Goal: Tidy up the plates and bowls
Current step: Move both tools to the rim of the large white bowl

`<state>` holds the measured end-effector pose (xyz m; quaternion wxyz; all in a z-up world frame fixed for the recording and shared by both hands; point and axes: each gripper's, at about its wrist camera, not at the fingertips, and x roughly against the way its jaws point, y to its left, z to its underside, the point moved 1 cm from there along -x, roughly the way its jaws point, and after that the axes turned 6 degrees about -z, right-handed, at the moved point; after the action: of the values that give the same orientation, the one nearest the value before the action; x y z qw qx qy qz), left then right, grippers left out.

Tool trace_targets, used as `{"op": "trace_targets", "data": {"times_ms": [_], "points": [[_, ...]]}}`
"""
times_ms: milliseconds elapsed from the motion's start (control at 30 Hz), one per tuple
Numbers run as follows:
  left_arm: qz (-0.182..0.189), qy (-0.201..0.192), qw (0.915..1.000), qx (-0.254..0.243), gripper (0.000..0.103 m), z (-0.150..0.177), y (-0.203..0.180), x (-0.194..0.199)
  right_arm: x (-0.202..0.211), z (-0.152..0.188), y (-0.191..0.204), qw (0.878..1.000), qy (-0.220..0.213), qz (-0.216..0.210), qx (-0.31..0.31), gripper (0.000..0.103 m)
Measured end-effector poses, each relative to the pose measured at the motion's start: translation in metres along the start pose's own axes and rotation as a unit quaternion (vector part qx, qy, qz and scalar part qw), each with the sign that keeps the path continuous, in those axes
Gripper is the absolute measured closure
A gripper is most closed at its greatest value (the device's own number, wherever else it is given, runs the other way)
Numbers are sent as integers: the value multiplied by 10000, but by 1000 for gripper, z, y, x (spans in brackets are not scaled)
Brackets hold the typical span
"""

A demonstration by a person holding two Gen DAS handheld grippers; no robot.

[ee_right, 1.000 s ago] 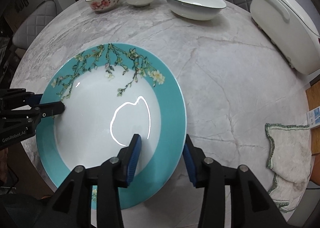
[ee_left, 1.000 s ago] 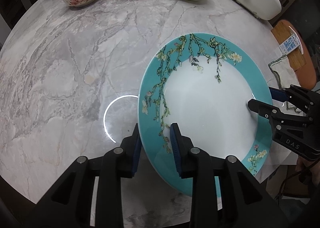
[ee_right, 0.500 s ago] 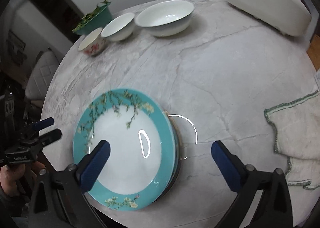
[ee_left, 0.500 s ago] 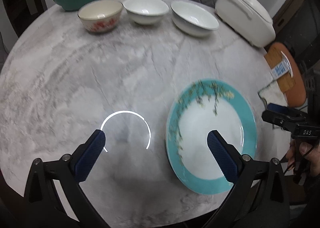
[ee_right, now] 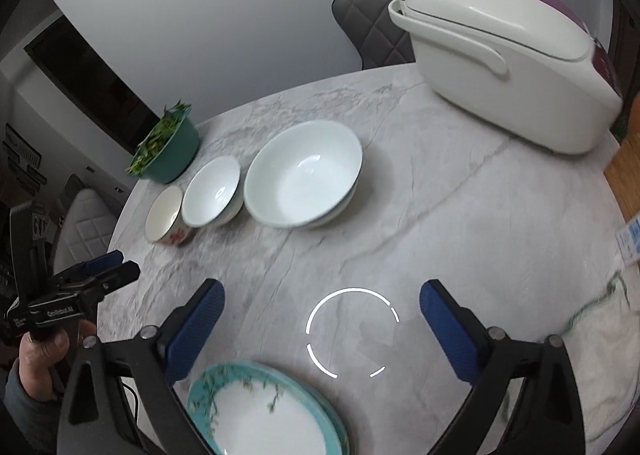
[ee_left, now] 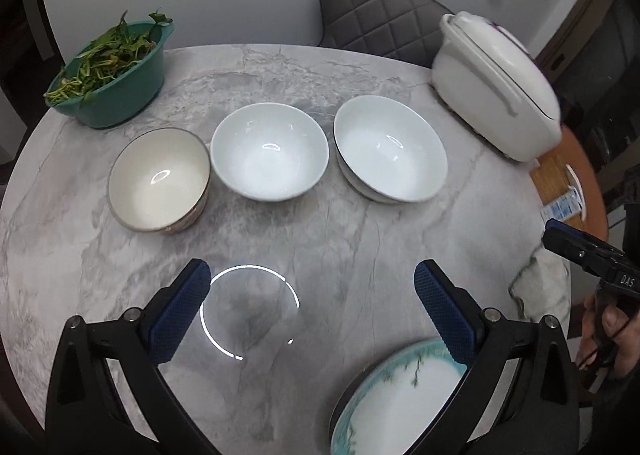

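Note:
A teal-rimmed floral plate [ee_left: 400, 395] lies flat at the table's near edge, and the rim of another plate shows under it in the right wrist view [ee_right: 260, 415]. Further back, three bowls stand in a row: a cream bowl with red flowers [ee_left: 160, 179], a white bowl [ee_left: 270, 151] and a wider white bowl [ee_left: 390, 147]. My left gripper [ee_left: 312, 271] hangs open above bare marble, holding nothing. My right gripper [ee_right: 322, 289] is wide too, its jaws closing slightly with nothing between them. Each gripper shows at the edge of the other's view.
A green basin of leafy greens [ee_left: 108, 83] stands at the back left and a white rice cooker [ee_left: 496, 83] at the back right. A white cloth [ee_right: 600, 355] lies by the table's right edge. A grey quilted chair [ee_left: 372, 15] stands behind the marble table [ee_left: 360, 239].
Both grippers let go of the teal plate, opened wide and rose away from it toward the bowls. The plate now lies at the bottom of both views.

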<state>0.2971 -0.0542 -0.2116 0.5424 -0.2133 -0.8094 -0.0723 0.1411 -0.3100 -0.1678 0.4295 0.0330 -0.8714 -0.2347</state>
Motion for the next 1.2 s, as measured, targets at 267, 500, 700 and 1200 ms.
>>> {"op": "trace_targets", "data": {"times_ms": [267,500,700,1200], "points": [[-143,392,9987,281,1,-39,-39,-78,-76,-72,-45,9986,524,39,-93,25],[-231,512,9970,526,2,-60,-54,-129,-117,-93,-68,9962,852,-155,20,33],[-351,376,9962,702,6,-73,-54,-138,-138,-104,-77,9940,1042,-303,118,34],[0,359,9971,674,16,-56,-76,-111,-154,-114,-88,9939,1040,-340,122,34]]}}
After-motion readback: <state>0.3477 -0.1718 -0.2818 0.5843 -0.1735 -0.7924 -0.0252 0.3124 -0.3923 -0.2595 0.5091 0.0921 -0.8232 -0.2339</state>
